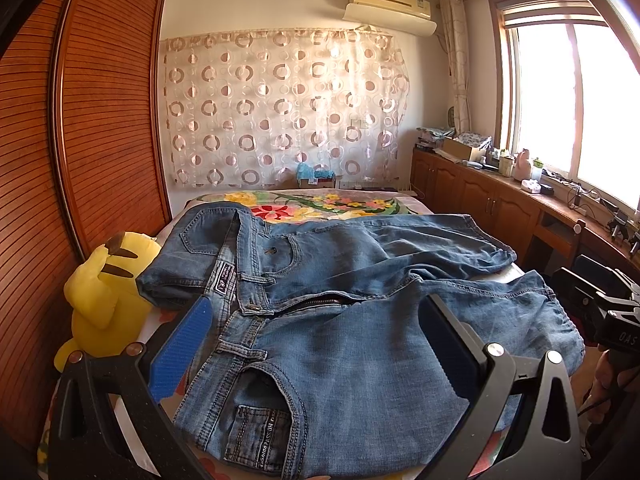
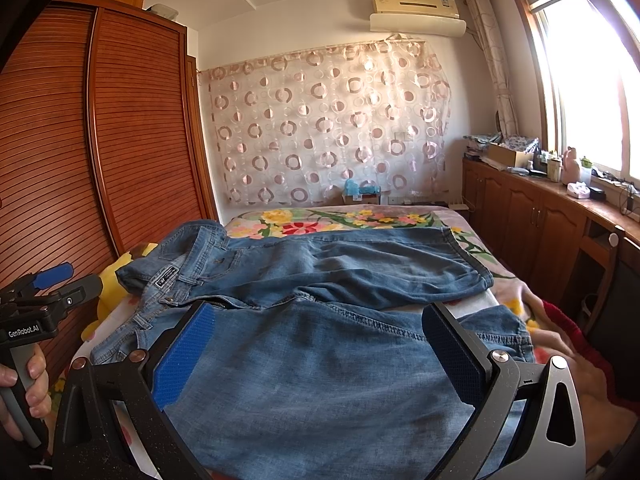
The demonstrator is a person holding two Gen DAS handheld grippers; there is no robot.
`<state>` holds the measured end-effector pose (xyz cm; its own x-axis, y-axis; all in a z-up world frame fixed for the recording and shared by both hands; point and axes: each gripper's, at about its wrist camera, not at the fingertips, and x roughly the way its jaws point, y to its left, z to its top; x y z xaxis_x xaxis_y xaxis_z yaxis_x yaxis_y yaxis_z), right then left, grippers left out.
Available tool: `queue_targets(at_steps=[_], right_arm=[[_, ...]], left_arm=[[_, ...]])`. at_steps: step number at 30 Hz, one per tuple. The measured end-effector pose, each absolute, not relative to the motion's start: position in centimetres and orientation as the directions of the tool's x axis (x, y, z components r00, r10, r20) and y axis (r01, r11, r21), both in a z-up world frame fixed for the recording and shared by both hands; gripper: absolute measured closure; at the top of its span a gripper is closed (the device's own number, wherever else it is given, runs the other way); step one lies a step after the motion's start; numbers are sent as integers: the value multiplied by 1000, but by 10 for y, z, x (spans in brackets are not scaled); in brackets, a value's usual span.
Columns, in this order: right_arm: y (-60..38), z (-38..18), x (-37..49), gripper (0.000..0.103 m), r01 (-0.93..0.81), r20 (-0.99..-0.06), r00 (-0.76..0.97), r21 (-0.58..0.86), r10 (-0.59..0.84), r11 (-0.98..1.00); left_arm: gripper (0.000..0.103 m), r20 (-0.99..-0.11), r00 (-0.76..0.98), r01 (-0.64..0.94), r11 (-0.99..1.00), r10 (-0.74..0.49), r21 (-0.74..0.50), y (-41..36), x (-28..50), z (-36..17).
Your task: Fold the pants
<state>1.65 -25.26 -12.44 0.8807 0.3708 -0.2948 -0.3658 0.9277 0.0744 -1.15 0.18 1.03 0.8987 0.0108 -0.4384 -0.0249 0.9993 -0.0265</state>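
Left wrist view: jeans (image 1: 340, 300) lie spread on the bed (image 1: 320, 204), waistband toward the left by the yellow plush toy (image 1: 104, 292), legs running off to the right, so the long axis goes roughly left to right across the view. Left gripper (image 1: 316, 344) sits over the waistband and front pocket end, fingers spread wide, holding nothing; can't tell if the tips touch the denim. Right gripper's body shows at the right edge (image 1: 608, 308).

Right wrist view: same jeans (image 2: 320, 340), now the near leg fills the frame, hem end off to the right. Right gripper (image 2: 316, 352) hovers over that leg, spread wide, nothing pinched. Left gripper (image 2: 52, 284) visible at far left, near the waistband.

Judgement: left takes the waist, right is nearer the hems; fold needs both to pinch an edge first.
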Motion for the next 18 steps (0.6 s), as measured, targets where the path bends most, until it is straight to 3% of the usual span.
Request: queue_targets(at_steps=[18], right_arm=[[-252, -124, 16, 0, -367, -294, 881, 74, 372, 927]], left_arm=[[0, -437, 899, -27, 999, 13, -25, 1, -12, 10]])
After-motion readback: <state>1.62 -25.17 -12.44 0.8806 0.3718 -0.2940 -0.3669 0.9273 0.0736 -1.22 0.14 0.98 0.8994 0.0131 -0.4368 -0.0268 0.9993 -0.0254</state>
